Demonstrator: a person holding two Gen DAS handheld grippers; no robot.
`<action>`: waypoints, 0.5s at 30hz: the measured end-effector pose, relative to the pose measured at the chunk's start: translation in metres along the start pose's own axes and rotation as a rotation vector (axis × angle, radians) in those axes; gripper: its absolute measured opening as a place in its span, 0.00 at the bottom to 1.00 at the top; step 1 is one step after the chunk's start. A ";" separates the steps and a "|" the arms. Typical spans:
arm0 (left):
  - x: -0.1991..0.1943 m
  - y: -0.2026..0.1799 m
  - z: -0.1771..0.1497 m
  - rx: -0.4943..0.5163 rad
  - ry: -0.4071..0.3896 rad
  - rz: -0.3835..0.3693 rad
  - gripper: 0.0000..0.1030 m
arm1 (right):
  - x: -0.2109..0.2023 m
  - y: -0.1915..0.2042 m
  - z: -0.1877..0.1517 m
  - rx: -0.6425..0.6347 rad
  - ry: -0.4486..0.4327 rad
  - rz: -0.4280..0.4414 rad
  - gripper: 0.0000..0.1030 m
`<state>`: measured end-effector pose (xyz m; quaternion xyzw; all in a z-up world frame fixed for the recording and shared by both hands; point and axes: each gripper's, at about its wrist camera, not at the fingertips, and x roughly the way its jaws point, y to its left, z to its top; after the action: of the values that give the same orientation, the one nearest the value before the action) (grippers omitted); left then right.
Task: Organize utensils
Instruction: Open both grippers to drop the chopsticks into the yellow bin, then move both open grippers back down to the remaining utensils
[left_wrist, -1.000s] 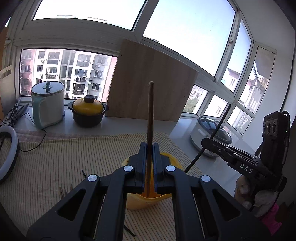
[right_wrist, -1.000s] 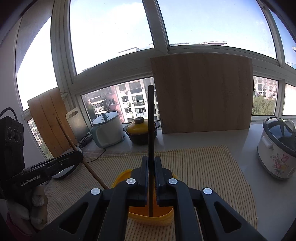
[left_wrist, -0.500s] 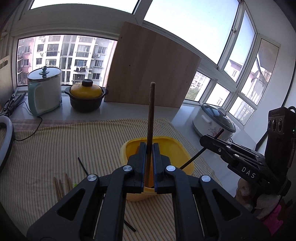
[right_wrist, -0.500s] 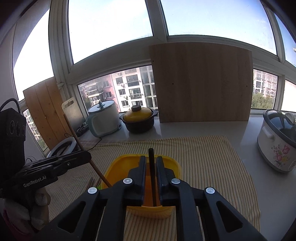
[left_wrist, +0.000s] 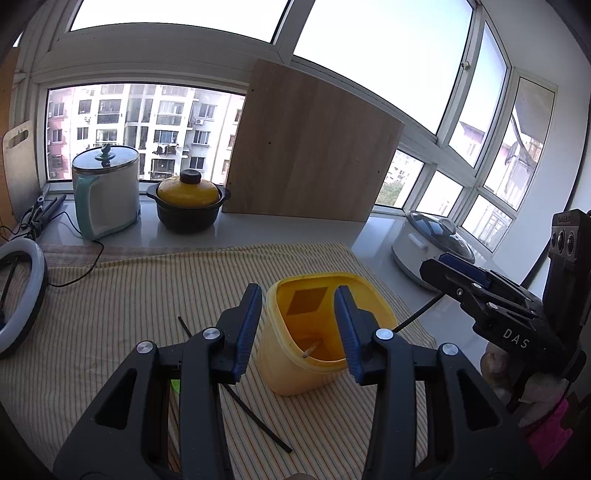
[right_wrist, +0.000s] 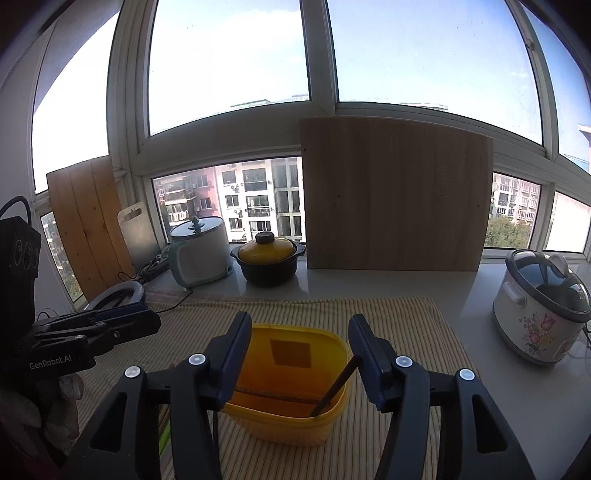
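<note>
A yellow tub (left_wrist: 295, 373) stands on the striped cloth (left_wrist: 129, 295), just beyond both grippers. My left gripper (left_wrist: 297, 295) has its jaws opening, with nothing pressed between the blue pads. The tip of a brown chopstick (left_wrist: 309, 349) shows inside the tub. My right gripper (right_wrist: 300, 321) hangs over the same tub (right_wrist: 280, 424), jaws opening and empty. A black chopstick (right_wrist: 336, 384) leans against the tub's right rim, and the brown chopstick (right_wrist: 277, 397) lies low inside. Each view shows the other gripper at its side: the right gripper (left_wrist: 461, 280), the left gripper (right_wrist: 122, 321).
Two loose black chopsticks (left_wrist: 258, 421) lie on the cloth near the tub. At the back stand a teal cooker (left_wrist: 105, 192), a yellow-lidded pot (left_wrist: 188, 206) and a leaning wooden board (left_wrist: 310, 147). A floral cooker (right_wrist: 539, 317) stands right, a ring light (left_wrist: 18, 288) left.
Both grippers went from shut to open. The brown chopstick left the left jaws and the black one left the right jaws; both now rest in the yellow tub.
</note>
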<state>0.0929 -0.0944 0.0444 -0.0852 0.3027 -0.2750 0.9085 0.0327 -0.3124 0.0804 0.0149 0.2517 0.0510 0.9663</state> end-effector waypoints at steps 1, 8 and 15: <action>-0.004 0.002 0.000 0.002 -0.007 0.006 0.40 | -0.002 0.001 0.002 -0.004 -0.010 -0.004 0.56; -0.032 0.028 0.002 0.004 -0.055 0.076 0.40 | -0.021 0.013 0.012 -0.017 -0.070 0.032 0.56; -0.047 0.073 -0.012 -0.034 -0.037 0.162 0.40 | -0.027 0.041 0.010 -0.074 -0.068 0.103 0.56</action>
<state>0.0871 -0.0078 0.0351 -0.0809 0.2967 -0.1936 0.9316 0.0108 -0.2744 0.1044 -0.0061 0.2154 0.1093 0.9704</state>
